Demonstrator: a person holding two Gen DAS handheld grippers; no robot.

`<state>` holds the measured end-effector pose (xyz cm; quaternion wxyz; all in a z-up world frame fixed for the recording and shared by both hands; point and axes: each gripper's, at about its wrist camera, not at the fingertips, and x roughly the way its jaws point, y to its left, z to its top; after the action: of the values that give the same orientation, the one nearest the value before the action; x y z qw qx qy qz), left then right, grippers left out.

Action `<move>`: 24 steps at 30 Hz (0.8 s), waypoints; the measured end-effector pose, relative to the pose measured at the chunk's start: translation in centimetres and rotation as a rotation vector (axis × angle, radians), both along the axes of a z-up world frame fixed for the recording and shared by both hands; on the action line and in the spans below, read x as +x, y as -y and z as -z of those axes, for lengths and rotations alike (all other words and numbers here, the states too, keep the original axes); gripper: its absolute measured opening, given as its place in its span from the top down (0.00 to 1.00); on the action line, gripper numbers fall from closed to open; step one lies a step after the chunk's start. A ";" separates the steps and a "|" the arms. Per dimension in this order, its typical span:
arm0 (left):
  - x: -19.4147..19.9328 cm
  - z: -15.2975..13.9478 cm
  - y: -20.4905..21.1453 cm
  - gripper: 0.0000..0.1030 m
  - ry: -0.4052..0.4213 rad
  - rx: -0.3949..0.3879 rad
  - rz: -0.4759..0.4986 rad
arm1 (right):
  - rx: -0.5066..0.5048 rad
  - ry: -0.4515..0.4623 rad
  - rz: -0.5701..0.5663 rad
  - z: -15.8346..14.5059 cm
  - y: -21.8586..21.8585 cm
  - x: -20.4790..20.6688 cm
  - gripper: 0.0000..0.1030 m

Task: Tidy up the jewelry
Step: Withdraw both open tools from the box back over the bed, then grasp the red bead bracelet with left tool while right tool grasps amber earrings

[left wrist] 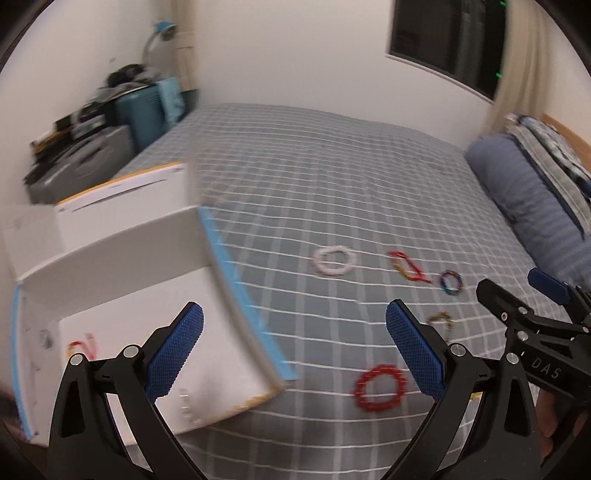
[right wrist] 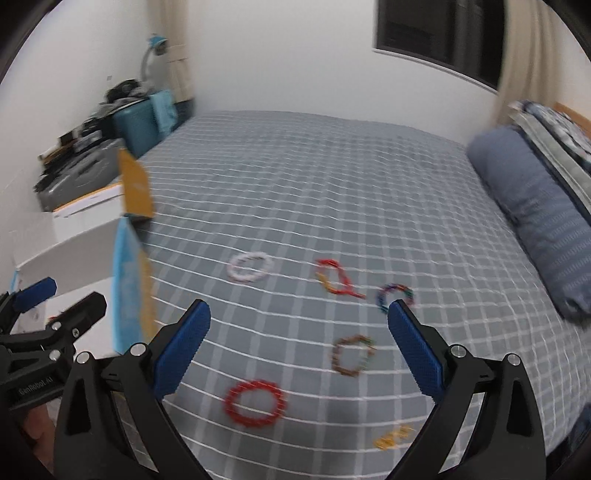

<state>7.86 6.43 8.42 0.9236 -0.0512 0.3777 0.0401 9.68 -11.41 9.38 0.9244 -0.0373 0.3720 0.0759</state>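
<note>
Bracelets lay scattered on the bed (right wrist: 295, 166) in front of us, on its grey checked cover: a white bracelet (right wrist: 251, 266) farthest out, a red and orange strand (right wrist: 338, 282) to its right, a multicoloured ring (right wrist: 394, 295) beyond that, a brown beaded loop (right wrist: 352, 355) nearer, a red bracelet (right wrist: 255, 403) nearest, and a small yellow piece (right wrist: 393, 439) close to the bed's near edge. All of them lay apart from one another, blurred in both views. We held our left claw (left wrist: 293, 350) released, its blue pads spread wide with nothing between them, over the corner of a white box (left wrist: 140, 266) that stood at the left of the bed; inside the box we could make out a small red item (left wrist: 83, 345), too smeared to name. Our right claw (right wrist: 299, 347) was likewise released and empty, above the cover with the brown loop and the red bracelet showing between its arms. The box's tall white wall with its blue edge (left wrist: 243, 295) stood between the box's inside and the bracelets. A blue pillow (right wrist: 535, 206) lay along the right side of the bed, clear of the jewelry. Beyond the box, against the wall, sat a teal case (left wrist: 142, 114), a grey case (left wrist: 88, 162) and dark clutter, with a desk lamp (left wrist: 162, 31) above them, and a dark window (left wrist: 447, 40) at upper right.
</note>
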 end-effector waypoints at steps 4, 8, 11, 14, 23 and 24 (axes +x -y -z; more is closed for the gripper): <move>0.9 1.3 3.9 0.05 -0.017 0.000 0.085 | -0.011 -0.022 0.065 1.5 4.3 -0.6 0.10; 1.5 3.5 7.8 0.05 -0.044 -0.003 0.178 | -0.002 -0.060 0.120 3.5 7.8 -1.1 0.10; 1.9 5.4 9.7 0.06 -0.065 -0.017 0.242 | -0.005 -0.090 0.152 5.4 9.8 -1.4 0.10; 2.2 7.9 11.1 0.06 -0.103 -0.016 0.272 | -0.005 -0.121 0.165 7.3 11.1 -1.8 0.10; 2.1 13.6 11.1 0.06 -0.170 0.004 0.266 | 0.016 -0.211 0.157 12.8 12.7 -2.5 0.10; 2.1 14.2 11.0 0.06 -0.179 0.002 0.264 | 0.019 -0.217 0.150 13.3 12.7 -2.6 0.11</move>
<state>10.00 -4.55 -5.82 0.8836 0.0035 0.4619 -0.0767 7.11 -24.10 -3.87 0.8821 0.0077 0.4708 0.0136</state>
